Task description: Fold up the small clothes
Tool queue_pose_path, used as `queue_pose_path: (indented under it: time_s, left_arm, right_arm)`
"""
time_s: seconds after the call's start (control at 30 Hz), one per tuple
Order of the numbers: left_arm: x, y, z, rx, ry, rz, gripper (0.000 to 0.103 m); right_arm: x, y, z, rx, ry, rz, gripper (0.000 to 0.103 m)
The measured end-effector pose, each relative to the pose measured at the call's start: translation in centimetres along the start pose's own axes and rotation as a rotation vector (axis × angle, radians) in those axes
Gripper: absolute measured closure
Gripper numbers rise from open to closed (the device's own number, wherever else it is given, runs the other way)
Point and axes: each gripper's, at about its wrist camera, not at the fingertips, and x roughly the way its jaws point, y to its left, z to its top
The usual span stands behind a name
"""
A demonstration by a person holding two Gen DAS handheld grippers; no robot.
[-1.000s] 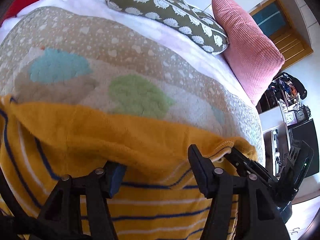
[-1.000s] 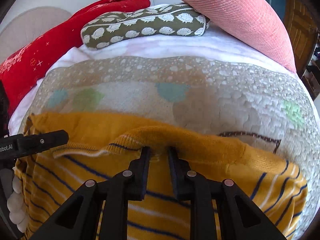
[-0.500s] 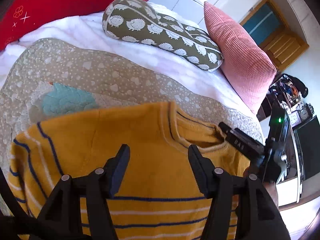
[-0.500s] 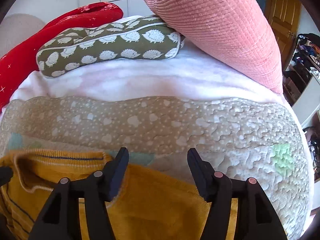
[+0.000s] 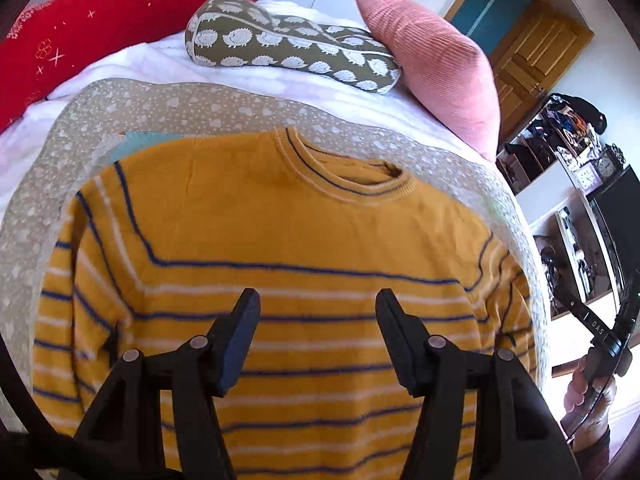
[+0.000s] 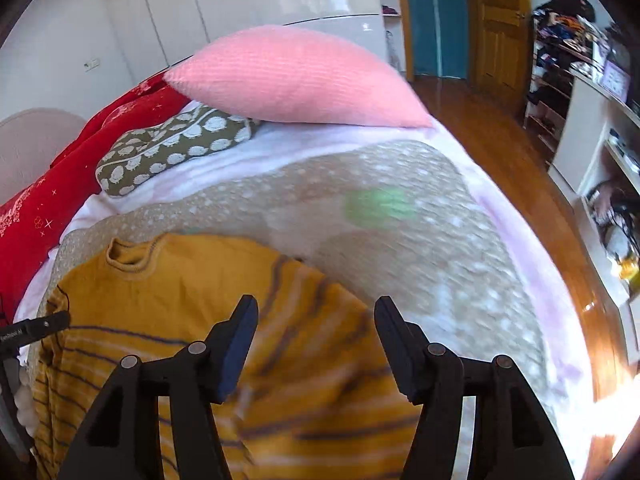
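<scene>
I log: sweater (image 5: 304, 240), mustard yellow with navy and white stripes. Quilt (image 5: 168, 108), beige, white-dotted, with green and teal patches. Bolster (image 5: 292, 44), olive with white hedgehogs. Cushion (image 5: 432, 64), pink ribbed. Pillow (image 5: 100, 20), red.

Both wrist views look closely down the bed, sharing the sweater (image 5: 304, 248).

Bed (image 5: 256, 76) carries a white-pink blanket, overlaid by a beige dotted quilt (image 5: 192, 110). On the quilt lies a yellow striped sweater (image 5: 280, 248), spread flat. Hedgehog-print bolster (image 5: 288, 42), pink cushion (image 5: 436, 64) and red pillow (image 5: 100, 24) lie at the far end.
</scene>
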Motion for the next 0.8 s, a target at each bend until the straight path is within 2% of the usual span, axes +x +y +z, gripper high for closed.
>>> queue_pose_path:
  time_s: [0.13, 0.23, 0.37, 0.47, 0.53, 0.57, 0.6, 0.63, 0.7, 0.8]
  left_arm:
    - [-5.0, -1.4, -5.8, 0.007, -0.011, -0.035, 0.04]
    - [-7.4, -1.6, -9.6, -0.01, -0.016, -0.034, 0.04]
    - [-9.3, -0.6, -12.9, -0.082, -0.018, -0.038, 0.04]
    - [-11.0, 0.4, -14.6, -0.136, -0.038, -0.059, 0.04]
    - [-12.3, 1.2, -15.6, -0.158, -0.064, -0.05, 0.04]
    - [-12.9, 1.7, -16.1, -0.168, -0.075, -0.04, 0.04]
    - [-13.6, 2.4, -16.5, -0.179, -0.089, -0.029, 0.04]
    - [-14.2, 3.1, -16.9, -0.187, -0.098, -0.022, 0.04]
    - [-15.4, 4.6, -17.5, -0.201, -0.12, 0.0, 0.04]
    - [-16.9, 7.2, -18.7, -0.23, -0.155, 0.038, 0.04]
  right_arm:
    - [-6.5, -7.6, -7.3, 0.108, 0.029, -0.043, 0.033]
    - [-10.0, -10.7, -13.2, 0.184, 0.061, -0.029, 0.033]
    - [-12.5, -11.4, -19.7, 0.27, 0.086, 0.019, 0.031]
    - [-13.0, -10.2, -23.5, 0.318, 0.1, 0.061, 0.031]
    - [-13.2, -9.0, -25.2, 0.317, 0.081, 0.055, 0.033]
    - [-13.2, -8.2, -25.5, 0.294, 0.07, 0.033, 0.041]
    - [-13.1, -7.4, -25.7, 0.268, 0.074, 0.028, 0.08]
    - [-12.7, -6.9, -25.7, 0.257, 0.104, 0.058, 0.094]
    - [-13.0, -6.3, -24.5, 0.261, 0.099, 0.043, 0.094]
    - [-15.2, -4.7, -20.0, 0.194, 0.003, -0.014, 0.095]
